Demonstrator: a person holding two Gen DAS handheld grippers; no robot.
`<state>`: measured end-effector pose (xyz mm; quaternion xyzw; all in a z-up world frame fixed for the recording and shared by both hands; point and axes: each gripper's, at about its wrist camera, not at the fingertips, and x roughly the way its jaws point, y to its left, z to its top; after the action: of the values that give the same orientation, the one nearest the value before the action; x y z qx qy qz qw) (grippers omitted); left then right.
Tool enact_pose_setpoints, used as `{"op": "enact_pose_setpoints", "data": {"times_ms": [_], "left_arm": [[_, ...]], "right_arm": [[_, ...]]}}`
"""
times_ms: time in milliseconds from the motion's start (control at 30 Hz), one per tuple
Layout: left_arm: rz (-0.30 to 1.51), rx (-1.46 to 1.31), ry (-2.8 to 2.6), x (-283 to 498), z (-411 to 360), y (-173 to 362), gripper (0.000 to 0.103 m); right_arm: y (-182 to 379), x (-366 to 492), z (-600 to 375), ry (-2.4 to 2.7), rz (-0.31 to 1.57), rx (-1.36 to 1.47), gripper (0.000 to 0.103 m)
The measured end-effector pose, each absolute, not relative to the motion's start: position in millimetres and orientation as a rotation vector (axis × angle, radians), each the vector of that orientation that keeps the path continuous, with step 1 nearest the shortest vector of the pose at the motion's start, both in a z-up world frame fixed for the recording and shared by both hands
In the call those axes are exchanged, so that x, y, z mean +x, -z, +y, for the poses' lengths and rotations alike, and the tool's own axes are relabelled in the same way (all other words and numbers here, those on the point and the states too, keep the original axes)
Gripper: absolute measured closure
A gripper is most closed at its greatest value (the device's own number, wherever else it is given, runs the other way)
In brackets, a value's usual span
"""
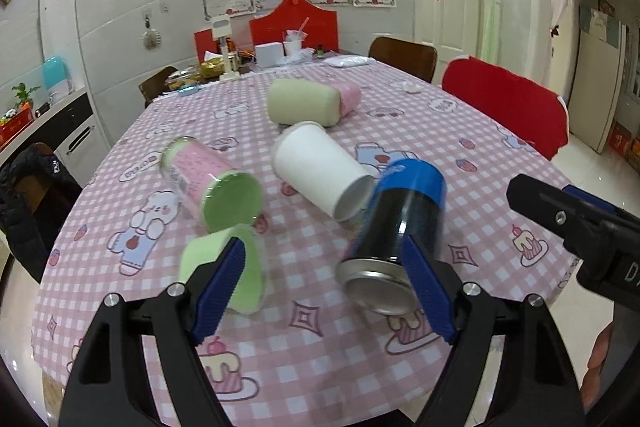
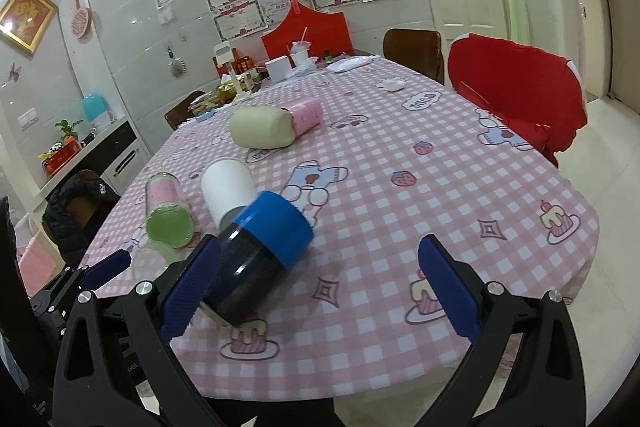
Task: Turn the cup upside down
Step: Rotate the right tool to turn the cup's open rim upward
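Several cups lie on their sides on the pink checked tablecloth [image 1: 360, 367]. A black cup with a blue lid [image 1: 396, 227] lies just ahead of my left gripper [image 1: 324, 291], its metal base towards me and touching the right finger. A small green cup [image 1: 224, 267] lies against the left finger. The left jaws are wide open. A white paper cup [image 1: 320, 175] and a pink cup with a green end [image 1: 208, 183] lie behind. My right gripper [image 2: 320, 291] is open; the black cup [image 2: 260, 259] lies by its left finger.
A pale green and pink cup [image 1: 308, 101] lies farther back. Boxes and clutter [image 1: 276, 53] stand at the table's far end. A red-covered chair [image 1: 504, 103] and a brown chair [image 1: 404, 57] stand at the right. The table edge [image 2: 400, 379] is close below.
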<state>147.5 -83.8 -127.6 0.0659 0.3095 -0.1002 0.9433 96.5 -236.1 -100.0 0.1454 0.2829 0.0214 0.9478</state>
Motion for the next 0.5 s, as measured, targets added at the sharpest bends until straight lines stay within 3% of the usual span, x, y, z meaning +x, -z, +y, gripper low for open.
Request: {"op": "enact_pose_setpoints", "data": {"times_ms": [500], "left_arm": [[0.621,0.049,0.149,161,-35,123,0.023]], "right_arm": [[112,130,-213,-0.087,0.671,0.408,0.008]]}}
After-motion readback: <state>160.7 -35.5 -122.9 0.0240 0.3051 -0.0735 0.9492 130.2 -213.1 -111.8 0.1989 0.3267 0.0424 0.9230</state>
